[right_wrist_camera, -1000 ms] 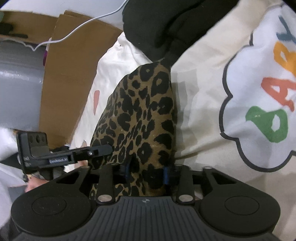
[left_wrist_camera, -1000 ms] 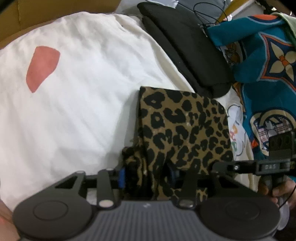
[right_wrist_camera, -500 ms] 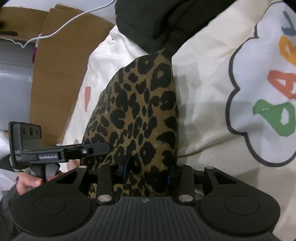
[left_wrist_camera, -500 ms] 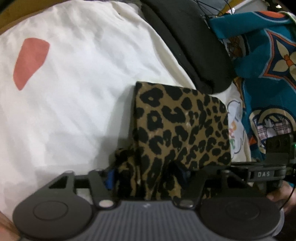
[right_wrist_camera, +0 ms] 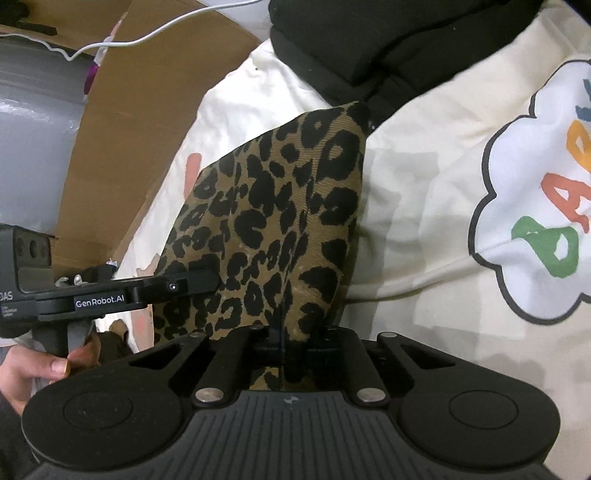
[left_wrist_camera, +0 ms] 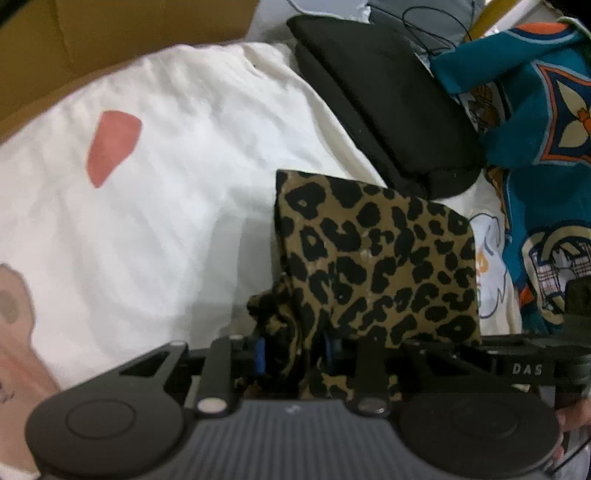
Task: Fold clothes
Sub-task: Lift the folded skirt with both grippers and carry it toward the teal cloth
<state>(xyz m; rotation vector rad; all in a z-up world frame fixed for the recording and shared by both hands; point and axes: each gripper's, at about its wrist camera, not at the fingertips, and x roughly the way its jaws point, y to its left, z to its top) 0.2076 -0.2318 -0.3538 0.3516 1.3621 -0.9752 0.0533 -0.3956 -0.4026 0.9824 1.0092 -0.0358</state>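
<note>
A leopard-print garment [left_wrist_camera: 376,258] lies folded into a small rectangle on white bedding [left_wrist_camera: 166,184]. Its near edge is bunched between the blue pads of my left gripper [left_wrist_camera: 295,354], which is shut on it. In the right wrist view the same leopard-print garment [right_wrist_camera: 280,221] runs away from my right gripper [right_wrist_camera: 291,343], whose fingers are pinched close together on the cloth's near edge. The left gripper [right_wrist_camera: 184,284] reaches in from the left onto the garment, with a hand [right_wrist_camera: 37,369] on its handle. The right gripper's body [left_wrist_camera: 517,369] shows at the right of the left wrist view.
A folded black garment [left_wrist_camera: 388,110] lies just beyond the leopard cloth, and a teal patterned cloth [left_wrist_camera: 535,147] is piled to the right. Brown cardboard [right_wrist_camera: 129,147], a white cable [right_wrist_camera: 166,33] and a grey container [right_wrist_camera: 33,110] lie to the left. A colourful cloud print [right_wrist_camera: 535,203] marks the bedding.
The right gripper's fingers have drawn closer together on the leopard cloth. The left view has shifted so the cardboard edge shows at the top. The garment keeps its folded shape.
</note>
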